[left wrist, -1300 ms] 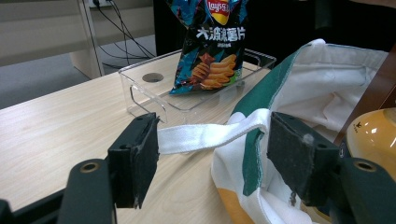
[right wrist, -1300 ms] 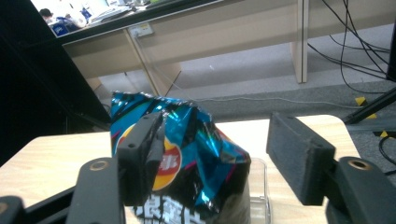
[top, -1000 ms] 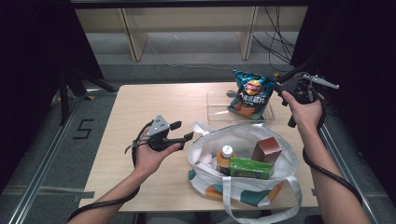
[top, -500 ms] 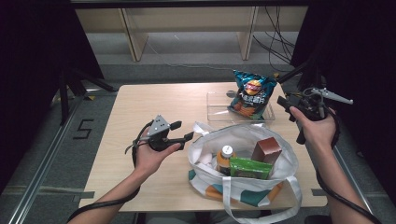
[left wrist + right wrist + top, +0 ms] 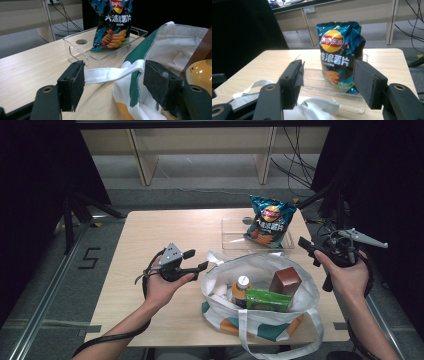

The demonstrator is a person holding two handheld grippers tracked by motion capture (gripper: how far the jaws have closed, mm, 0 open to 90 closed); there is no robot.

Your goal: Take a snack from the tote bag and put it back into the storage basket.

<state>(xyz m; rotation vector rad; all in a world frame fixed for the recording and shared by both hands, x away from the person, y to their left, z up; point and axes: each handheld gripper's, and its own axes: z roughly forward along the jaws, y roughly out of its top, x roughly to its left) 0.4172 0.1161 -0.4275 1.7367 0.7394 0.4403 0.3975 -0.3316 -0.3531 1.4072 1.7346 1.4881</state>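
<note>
A blue chips bag (image 5: 270, 221) stands upright in a clear plastic tray (image 5: 234, 239) at the table's far right. My right gripper (image 5: 314, 256) hovers open off the table's right edge, pointing left at the bag. Its jaws have just been opening a little, with nothing between them. In the right gripper view the chips bag (image 5: 340, 56) stands beyond the open right gripper (image 5: 327, 85). My left gripper (image 5: 196, 260) is open beside the white tote bag (image 5: 260, 265). In the left gripper view the tote's white strap (image 5: 110, 73) runs across the gap of the left gripper (image 5: 112, 85), untouched by the pads.
The tote holds an orange-capped bottle (image 5: 241, 287), a brown box (image 5: 285, 280) and a green packet (image 5: 267, 299). The left half of the wooden table (image 5: 150, 230) is bare. Shelving legs and cables stand behind the table.
My right hand has drawn back from the chips bag, to the right and toward the person. The chips bag stays in the tray. The left hand has not moved.
</note>
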